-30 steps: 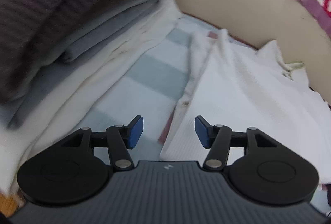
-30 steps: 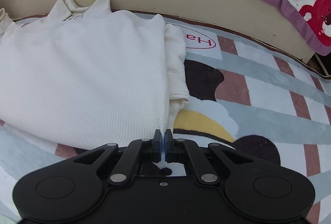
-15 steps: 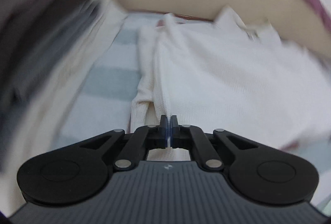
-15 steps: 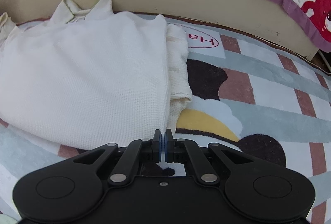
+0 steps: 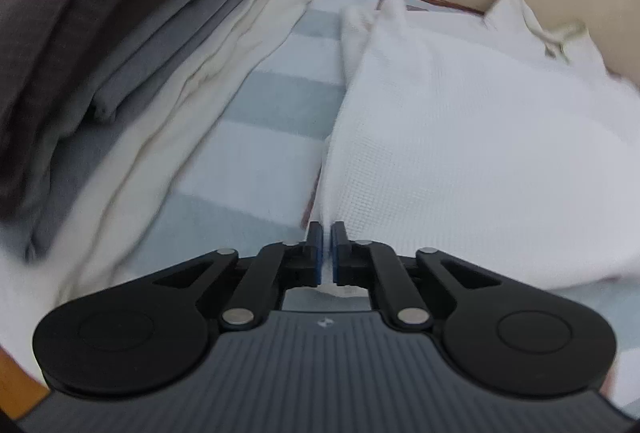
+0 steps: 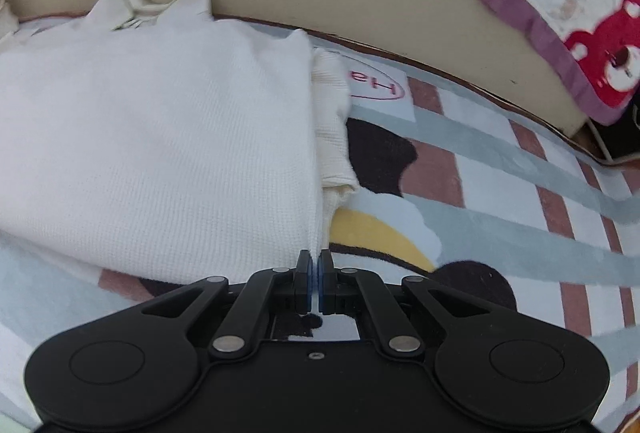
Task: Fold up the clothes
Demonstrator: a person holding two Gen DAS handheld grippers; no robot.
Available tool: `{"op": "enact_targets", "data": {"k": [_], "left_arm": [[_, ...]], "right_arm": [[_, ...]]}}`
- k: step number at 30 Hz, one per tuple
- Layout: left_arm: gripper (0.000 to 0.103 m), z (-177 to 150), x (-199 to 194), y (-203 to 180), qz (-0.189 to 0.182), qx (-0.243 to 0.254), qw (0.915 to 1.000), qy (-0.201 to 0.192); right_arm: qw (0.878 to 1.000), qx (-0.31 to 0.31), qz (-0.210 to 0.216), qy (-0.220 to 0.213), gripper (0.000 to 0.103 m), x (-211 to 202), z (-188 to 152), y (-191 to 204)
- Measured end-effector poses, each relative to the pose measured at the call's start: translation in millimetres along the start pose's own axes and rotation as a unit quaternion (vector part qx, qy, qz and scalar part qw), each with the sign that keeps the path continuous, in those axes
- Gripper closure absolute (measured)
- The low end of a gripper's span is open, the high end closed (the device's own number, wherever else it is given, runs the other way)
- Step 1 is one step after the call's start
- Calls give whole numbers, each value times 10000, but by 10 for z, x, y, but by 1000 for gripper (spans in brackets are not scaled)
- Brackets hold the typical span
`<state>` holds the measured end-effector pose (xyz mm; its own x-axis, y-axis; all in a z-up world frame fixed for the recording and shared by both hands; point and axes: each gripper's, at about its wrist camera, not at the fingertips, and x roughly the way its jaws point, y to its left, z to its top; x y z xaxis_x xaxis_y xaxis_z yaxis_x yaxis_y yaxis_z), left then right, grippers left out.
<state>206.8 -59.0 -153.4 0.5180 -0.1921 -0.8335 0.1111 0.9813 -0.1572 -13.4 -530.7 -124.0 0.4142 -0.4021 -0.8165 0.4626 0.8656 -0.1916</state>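
Left tongs (image 5: pixel 326 233) pinch white garment (image 5: pixel 460 137) near edge | right tongs (image 6: pixel 314 260) pinch opposite corner

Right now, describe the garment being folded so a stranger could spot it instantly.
On the striped cartoon blanket by the beige bed base, beside the stack of folded clothes, lies the white waffle-knit top. Unlike the stacked greys and creams, it lies alone, both grippers pinching its near edge.
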Motion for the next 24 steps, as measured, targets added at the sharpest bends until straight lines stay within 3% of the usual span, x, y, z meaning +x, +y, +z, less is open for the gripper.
{"op": "enact_targets", "data": {"k": [2, 3, 4, 5, 6, 7, 8, 9, 10, 11, 13, 14, 17, 18, 21, 24], "left_arm": [[79, -23, -76, 93, -290, -530, 9981, 123], [67, -35, -114, 139, -435, -794, 9957, 185], [65, -46, -152, 185, -580, -1058, 9924, 246], [65, -88, -175, 242, -843, -1424, 9856, 335], [65, -165, -181, 310, -1236, -1899, 9729, 454], [65, -253, -178, 370, -1621, -2358, 9566, 558], [65, -345, -163, 400, -1924, -2703, 9414, 605], [65, -426, -150, 405, -2144, -2939, 9295, 608], [65, -485, -134, 388, -2261, -3045, 9232, 619], [65, -509, -111, 339, -2269, -2972, 9253, 637], [65, -526, -54, 231, -2284, -2777, 9309, 643], [65, -530, -10, 196, -2298, -2791, 9305, 597], [63, -515, 126, 165, -2511, -3080, 9165, 456], [63, -490, 144, 158, -2463, -3066, 9187, 370], [63, -401, 117, 131, -2009, -2698, 9417, -45], [62, -369, 73, 112, -1637, -2335, 9582, -214]], "right_arm": [[9993, 305, -198, 96, 95, -47, -15, -85], [9980, 525, -318, 139, 89, -82, -17, -152], [9957, 823, -391, 159, 79, -134, -24, -235], [9914, 1252, -339, 141, 61, -208, -42, -336], [9829, 1837, -71, 85, 54, -288, -86, -454], [9670, 2514, 424, 37, 50, -333, -172, -568], [9433, 3164, 1003, 20, 49, -343, -283, -662], [9128, 3769, 1575, 49, 49, -304, -408, -729], [8759, 4324, 2136, 124, 49, -215, -546, -767], [8464, 4696, 2501, 220, 49, -120, -649, -781], [8170, 5064, 2728, 412, 49, 69, -765, -752], [8145, 5150, 2635, 425, 49, 128, -792, -733], [8164, 5239, 2416, 235, 49, 212, -809, -707], [8179, 5232, 2390, 137, 49, 229, -801, -697], [8290, 5116, 2253, -150, 49, 240, -724, -673], [8377, 5004, 2153, -389, 49, 271, -668, -651]]}}
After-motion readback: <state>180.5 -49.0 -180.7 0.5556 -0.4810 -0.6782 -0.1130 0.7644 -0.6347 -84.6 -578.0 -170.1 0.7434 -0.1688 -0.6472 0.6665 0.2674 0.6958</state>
